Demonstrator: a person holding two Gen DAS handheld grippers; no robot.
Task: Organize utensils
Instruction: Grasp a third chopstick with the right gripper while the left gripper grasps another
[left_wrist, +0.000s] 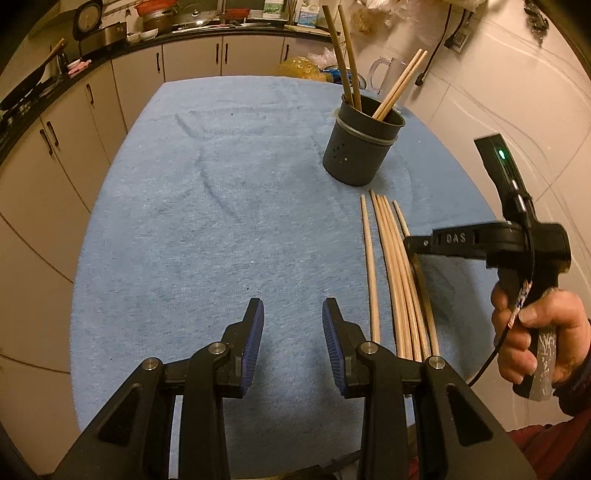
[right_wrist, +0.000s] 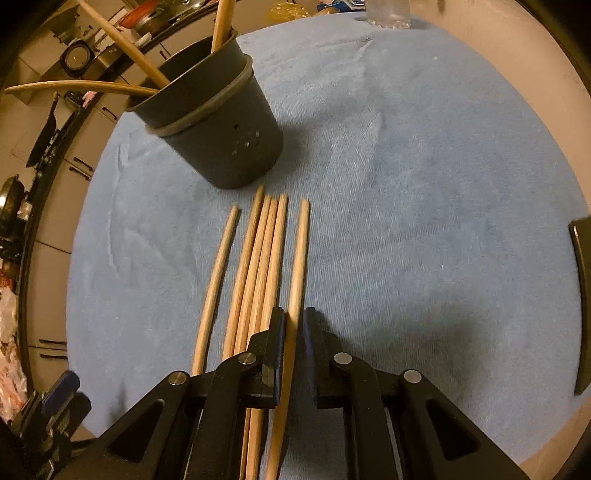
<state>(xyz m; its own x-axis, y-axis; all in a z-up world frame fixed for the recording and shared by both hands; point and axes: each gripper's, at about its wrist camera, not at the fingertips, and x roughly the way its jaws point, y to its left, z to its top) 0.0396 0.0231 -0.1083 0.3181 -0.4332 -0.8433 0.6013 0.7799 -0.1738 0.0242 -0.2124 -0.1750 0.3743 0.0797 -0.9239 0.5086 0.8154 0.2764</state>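
Standing chopsticks (left_wrist: 397, 86) in dark holder (left_wrist: 360, 147)

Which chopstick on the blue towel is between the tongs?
The rightmost chopstick, lying a little apart from the bunch. The right tongs have a finger on each side of it; the other sticks lie to its left, outside the fingers.

A: What blocks the way near the dark cylindrical utensil holder (left_wrist: 364, 147)?
B: Just in front of its base lie six pale wooden chopsticks (right_wrist: 258, 266), side by side. Four more sticks (left_wrist: 369, 74) lean out of its mouth.
A: And open room?
B: The blue towel-covered table (left_wrist: 207, 206) left of the holder lies bare.
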